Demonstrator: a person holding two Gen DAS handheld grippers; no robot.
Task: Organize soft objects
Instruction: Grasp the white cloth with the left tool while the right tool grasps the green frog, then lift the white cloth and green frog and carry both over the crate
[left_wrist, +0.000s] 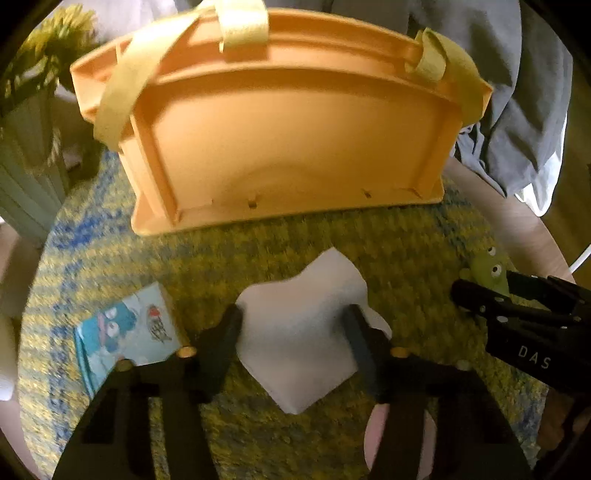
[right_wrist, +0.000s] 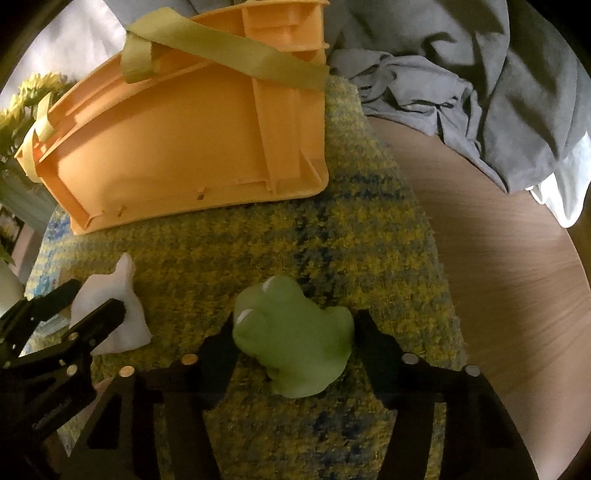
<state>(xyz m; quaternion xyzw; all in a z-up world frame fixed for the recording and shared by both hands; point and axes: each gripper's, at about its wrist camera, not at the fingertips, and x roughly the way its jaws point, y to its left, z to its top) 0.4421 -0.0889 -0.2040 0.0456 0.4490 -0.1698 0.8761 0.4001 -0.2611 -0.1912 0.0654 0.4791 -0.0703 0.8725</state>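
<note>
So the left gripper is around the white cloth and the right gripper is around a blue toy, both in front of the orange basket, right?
Not quite: the toy between the right gripper fingers is green, not blue, as the right wrist view shows. The left gripper is around the white cloth, both before the orange basket.

This looks like a home, likely a bedroom or living room. A round wooden table (right_wrist: 517, 258) carries a woolly yellow and blue mat (right_wrist: 362, 229), and an orange plastic basket (left_wrist: 295, 136) with yellow cloth handles stands on the mat. Rumpled grey bedding or clothing (right_wrist: 480, 74) lies heaped behind it, a leafy green houseplant (left_wrist: 44, 48) stands at the left, and a children's picture book (left_wrist: 125, 332) lies on the mat.
</note>
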